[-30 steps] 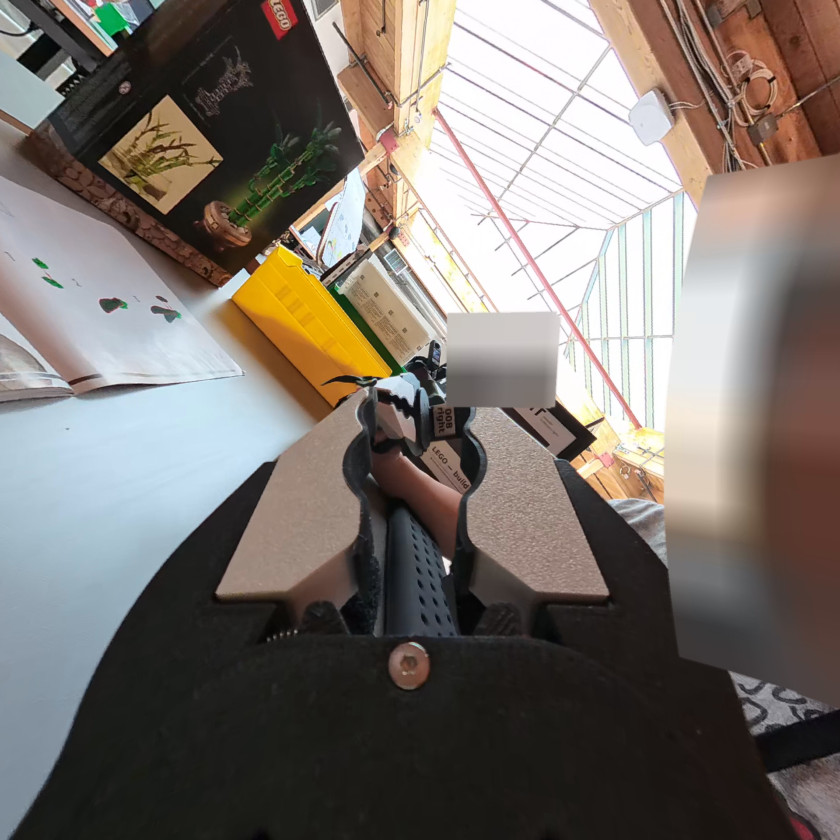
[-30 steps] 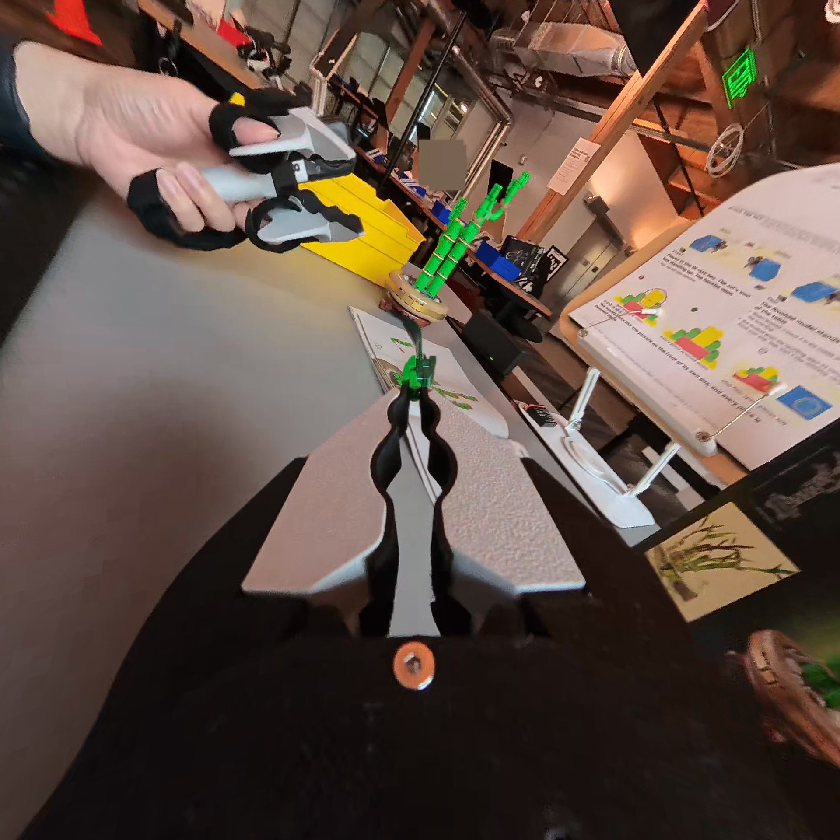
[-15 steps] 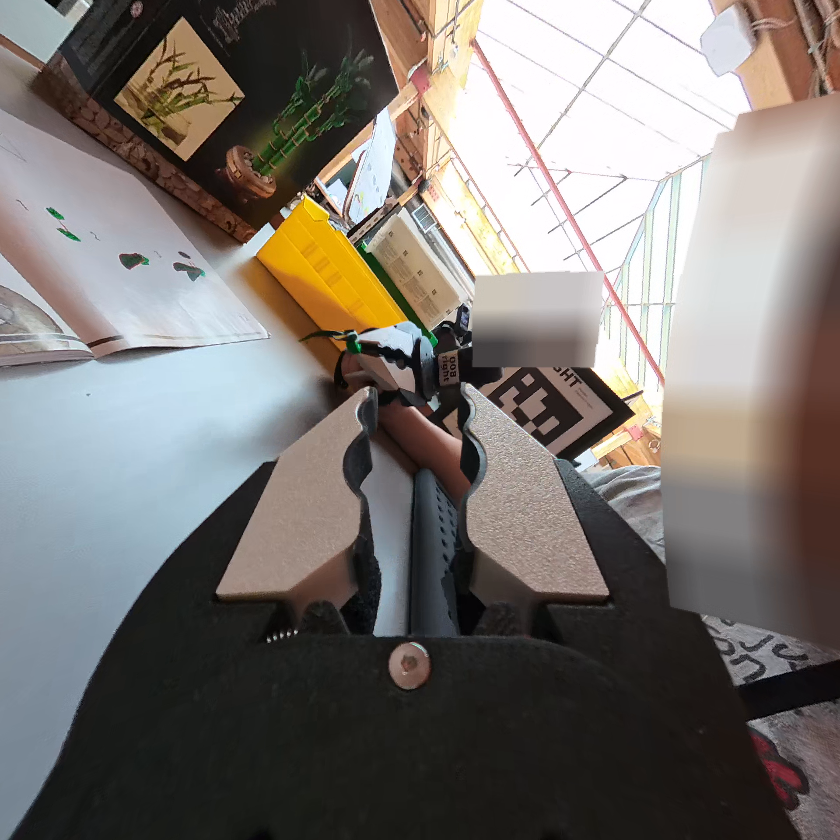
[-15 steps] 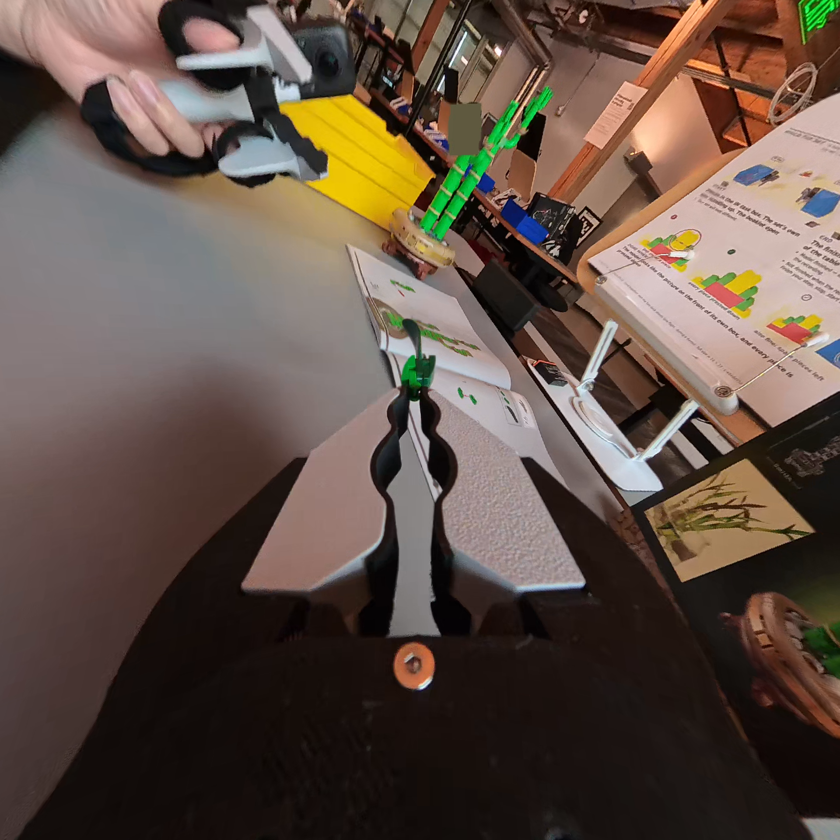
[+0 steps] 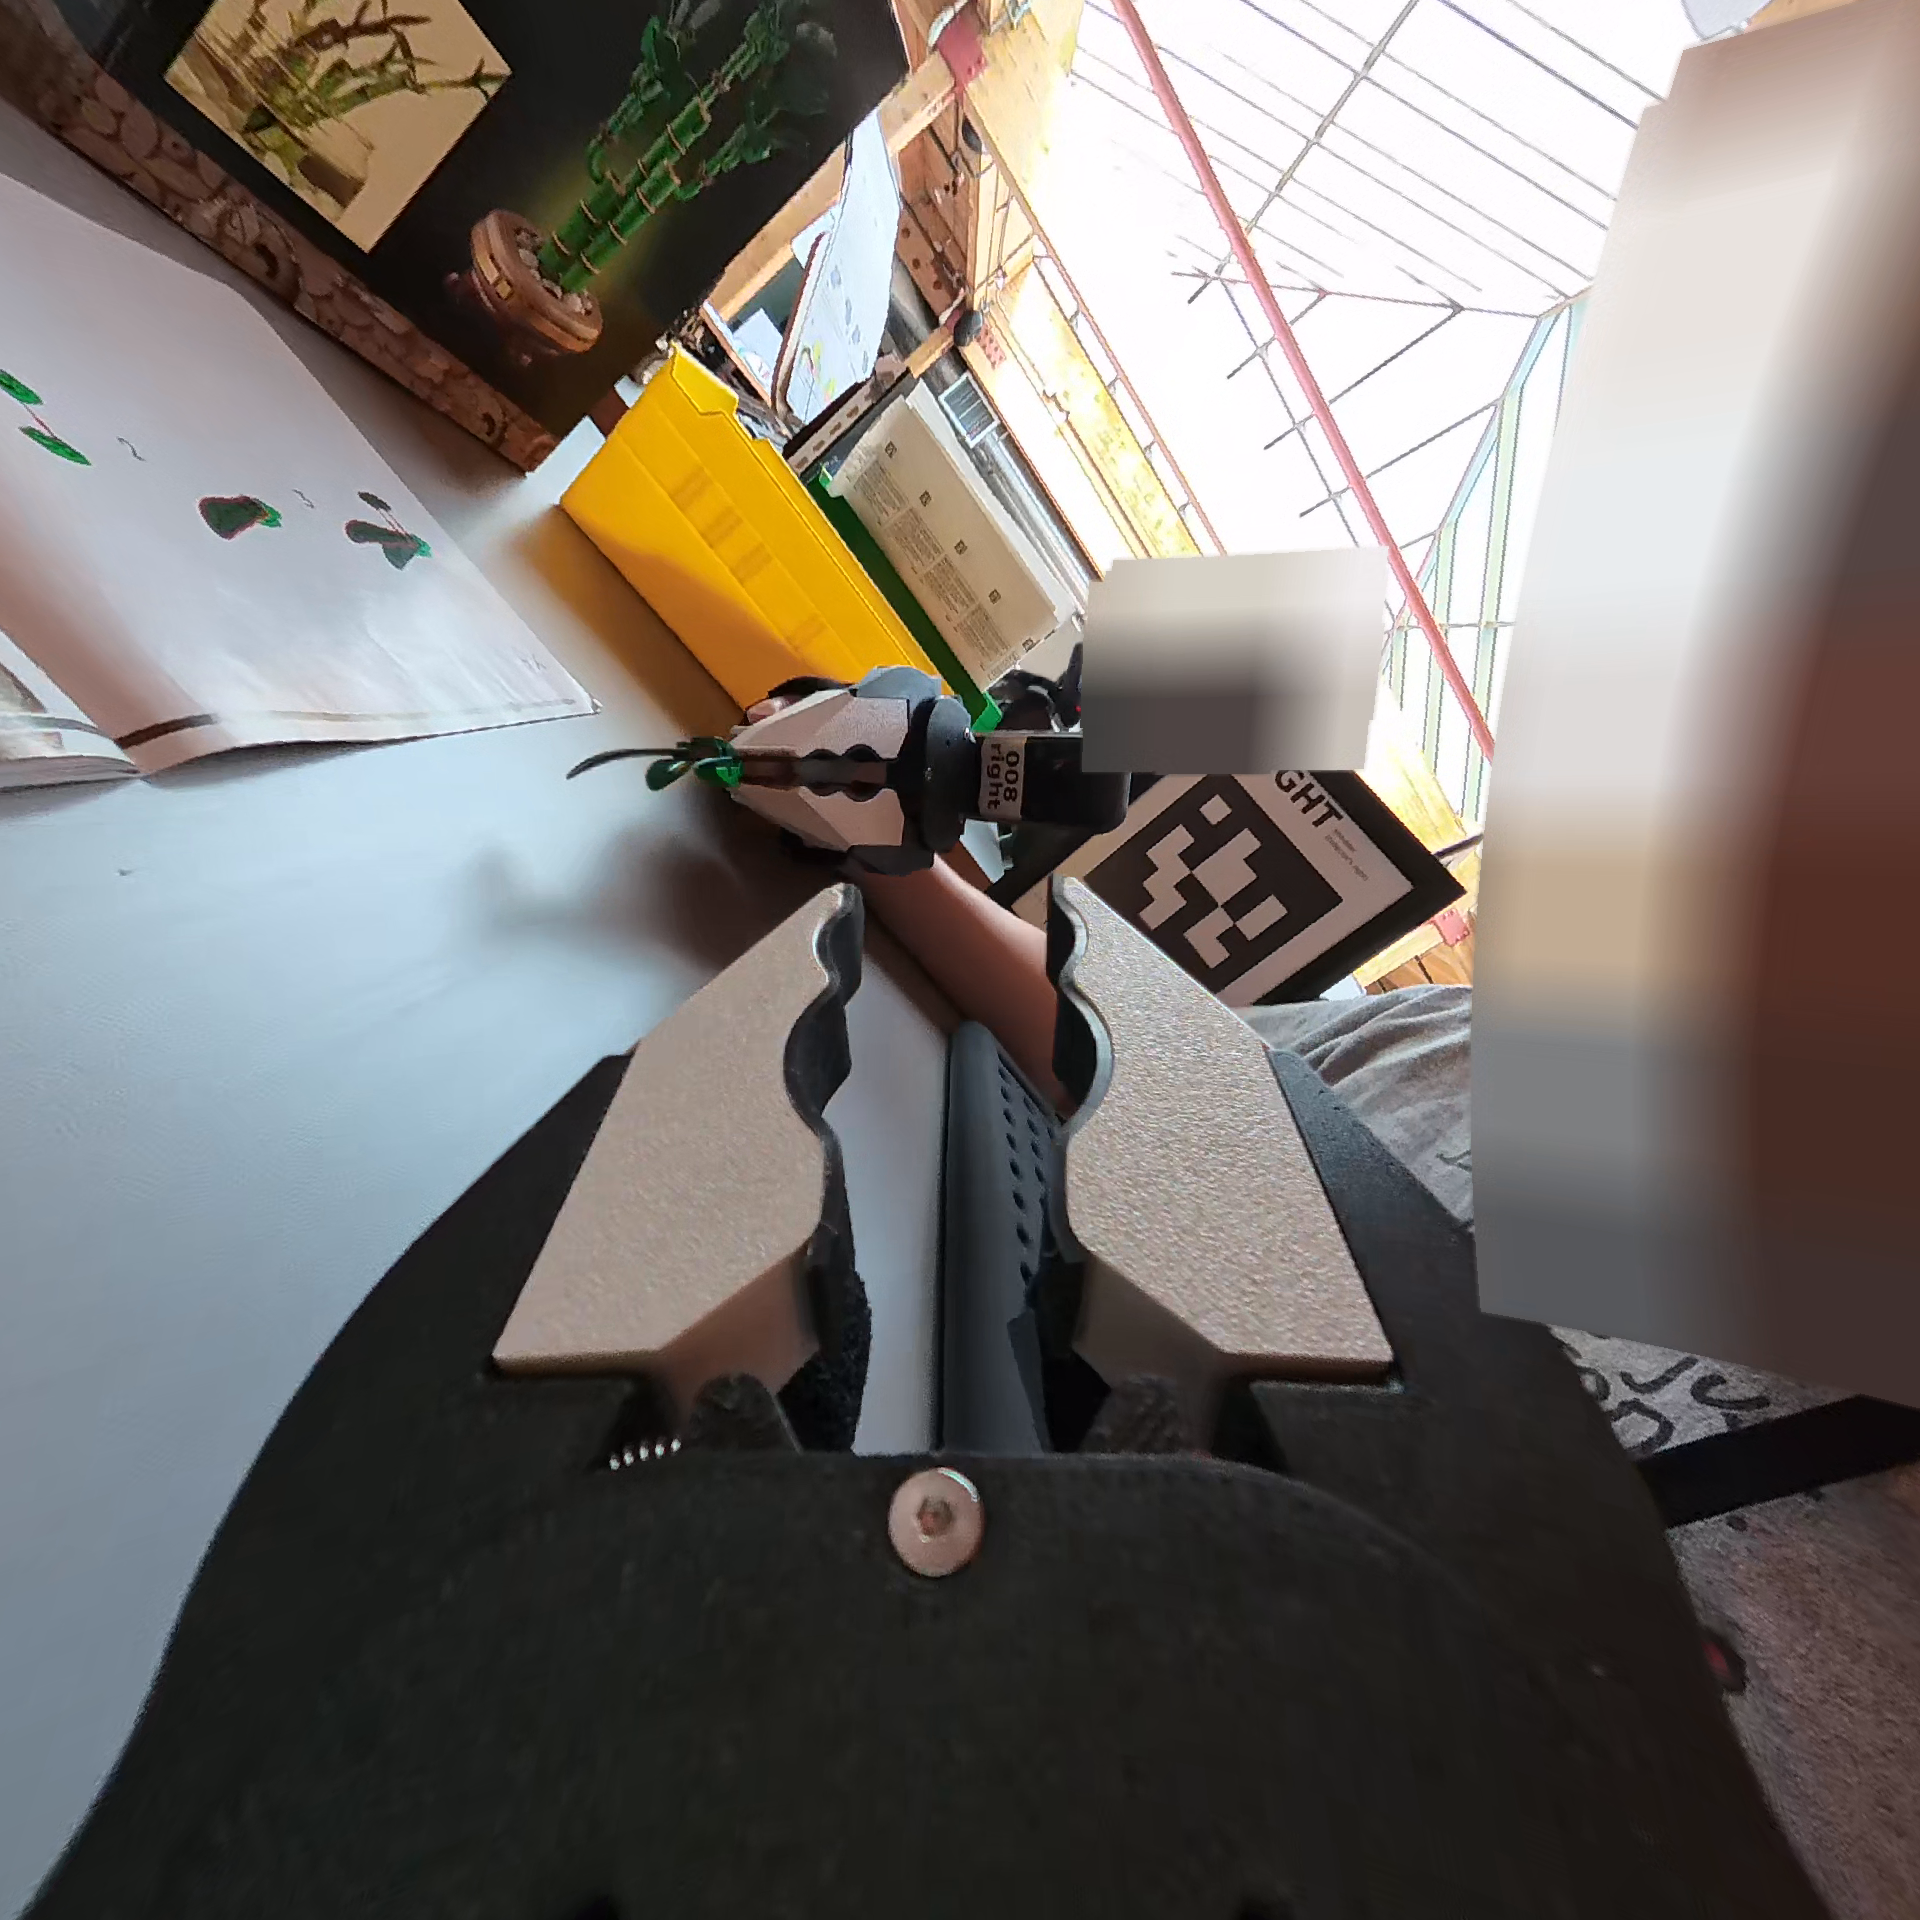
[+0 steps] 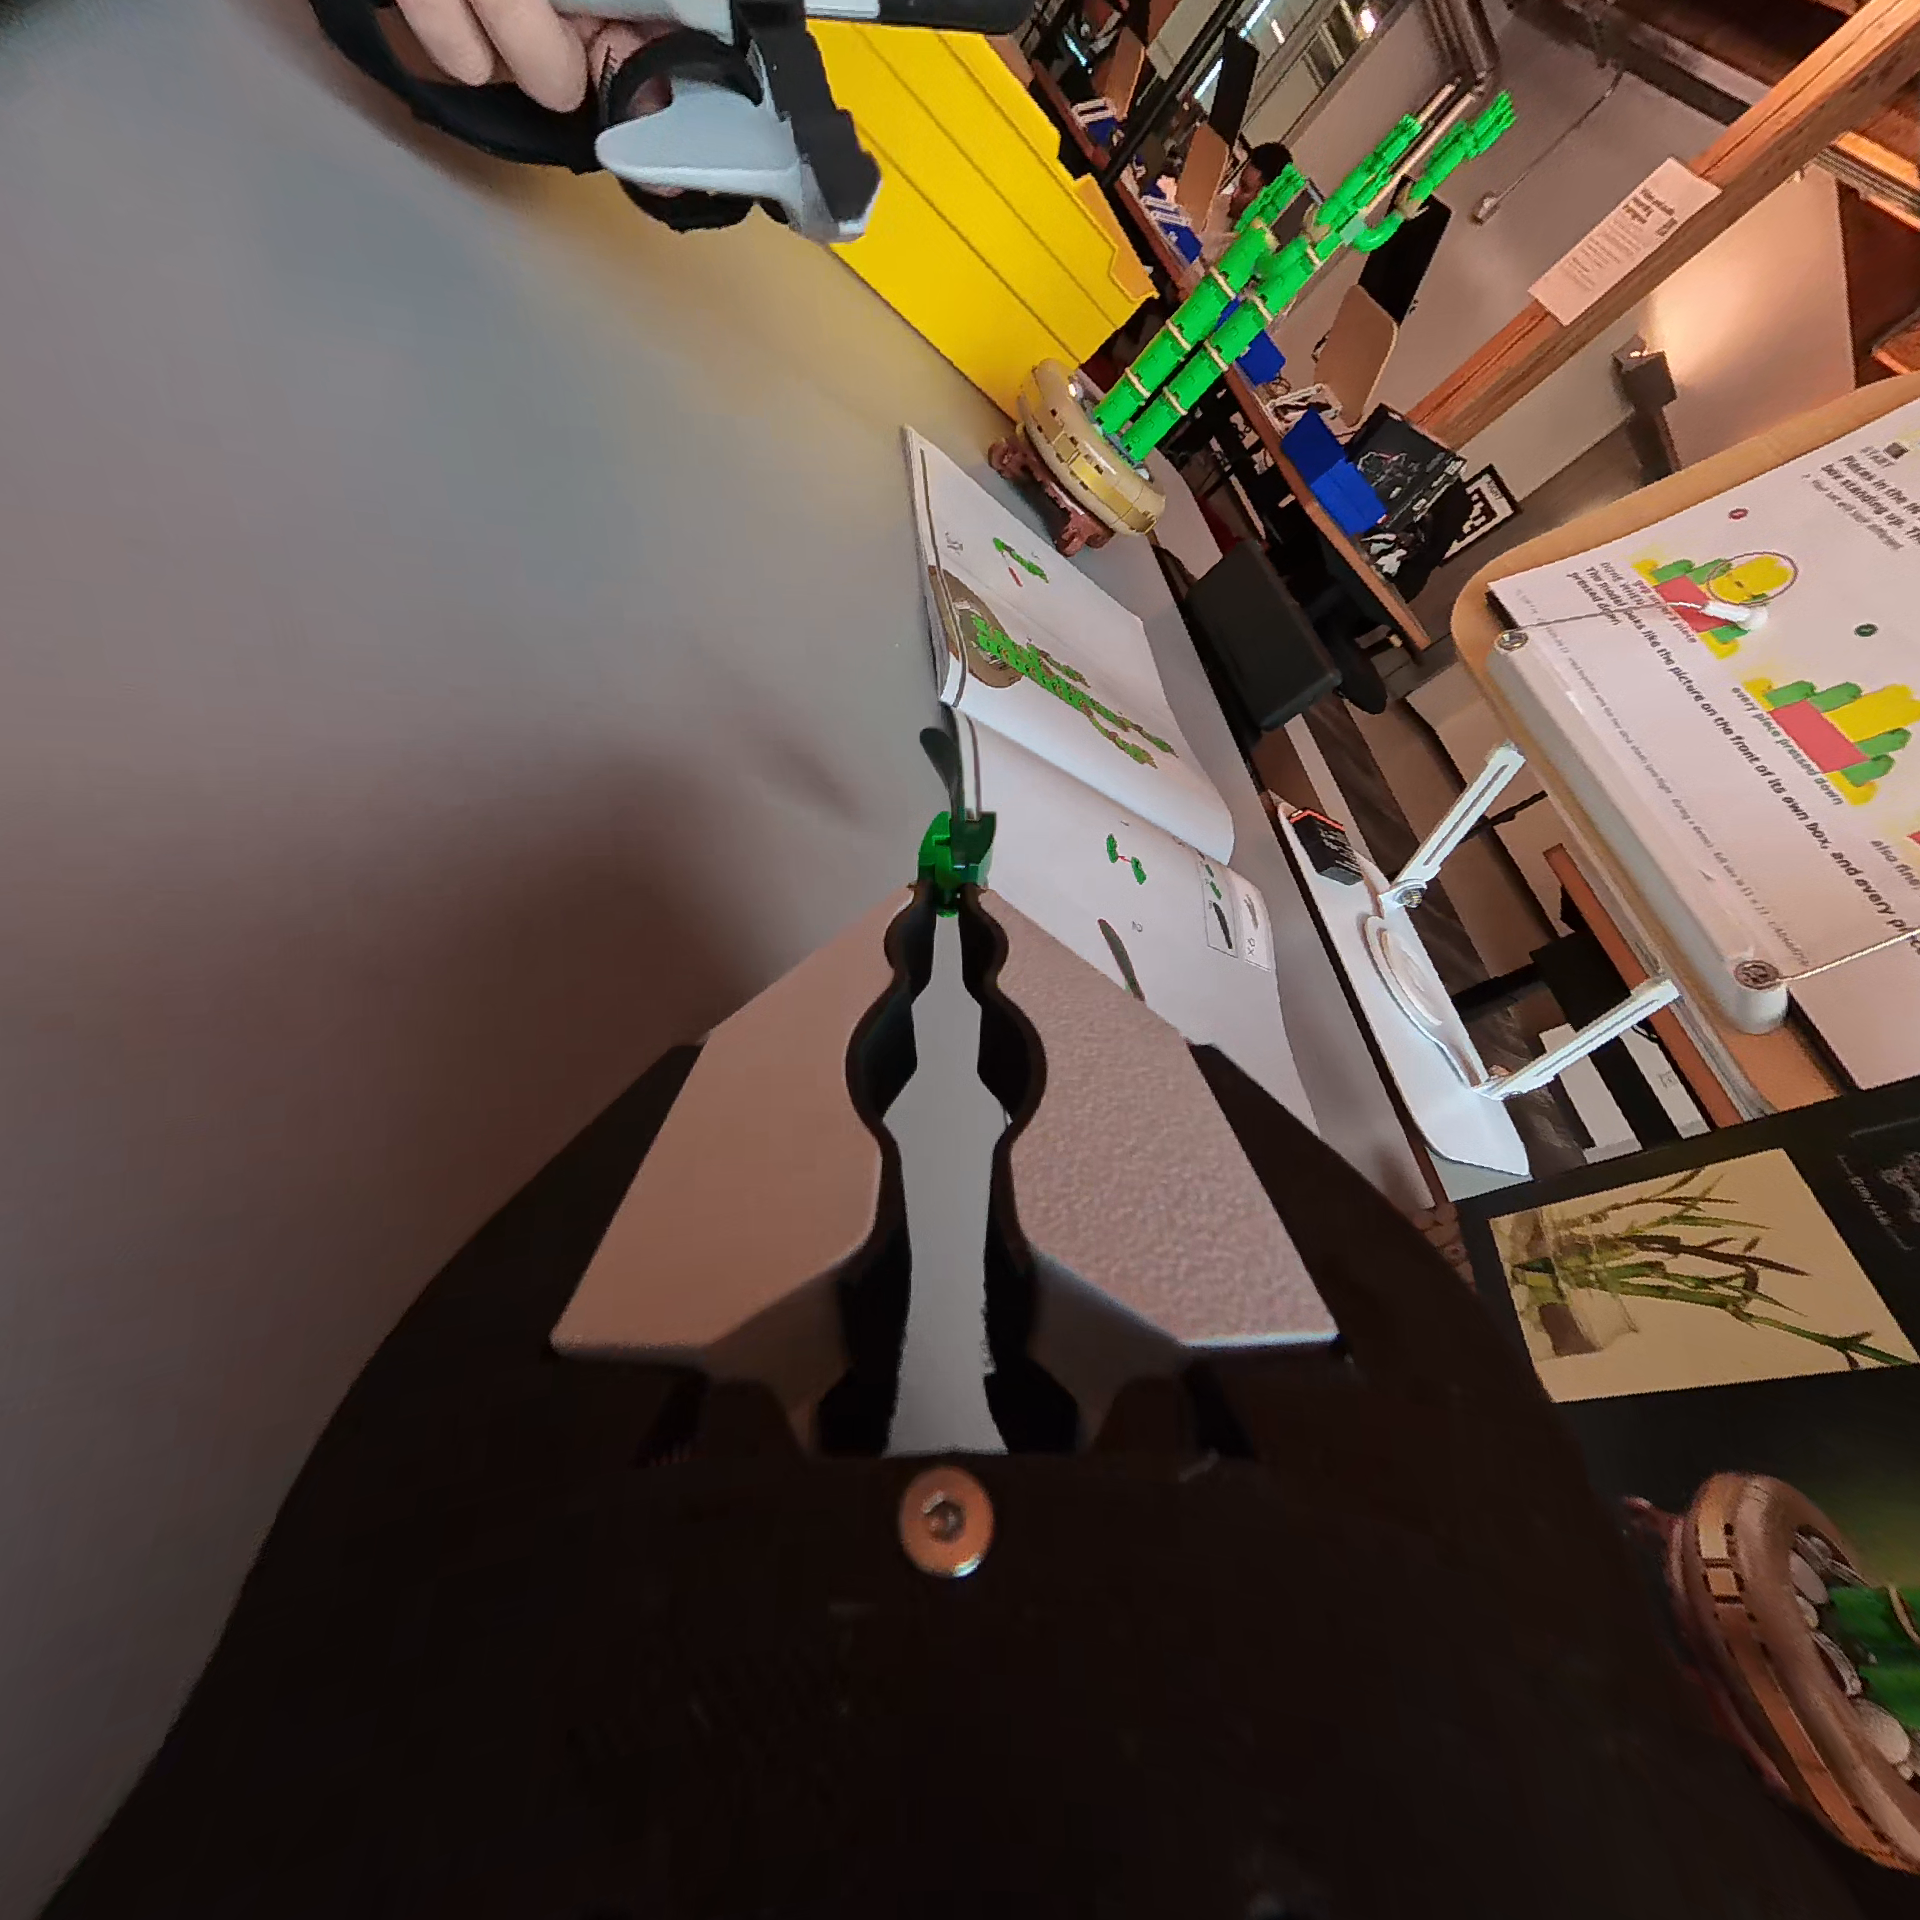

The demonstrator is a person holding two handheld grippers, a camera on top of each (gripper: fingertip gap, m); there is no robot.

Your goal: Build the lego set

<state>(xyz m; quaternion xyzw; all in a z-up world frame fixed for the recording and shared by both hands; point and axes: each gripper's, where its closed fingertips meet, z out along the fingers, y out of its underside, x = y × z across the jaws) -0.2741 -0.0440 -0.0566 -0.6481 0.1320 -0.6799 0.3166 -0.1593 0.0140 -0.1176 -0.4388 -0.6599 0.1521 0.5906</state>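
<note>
Clearly the right gripper [image 6: 948,904] was clamped on a small green leaf-and-clip lego piece [image 6: 954,844] above the grey table [image 6: 416,623]; the left gripper [image 5: 951,935], jaws apart, held nothing. Carrying it steadily to the green bamboo-stalk model [image 6: 1226,322] probably mattered most.

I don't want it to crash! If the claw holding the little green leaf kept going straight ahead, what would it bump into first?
Probably the open instruction booklet lying on the table. The right claw, shut on the green leaf piece, points at its near page. The bamboo model stands farther back, though depth is hard to judge.
</note>
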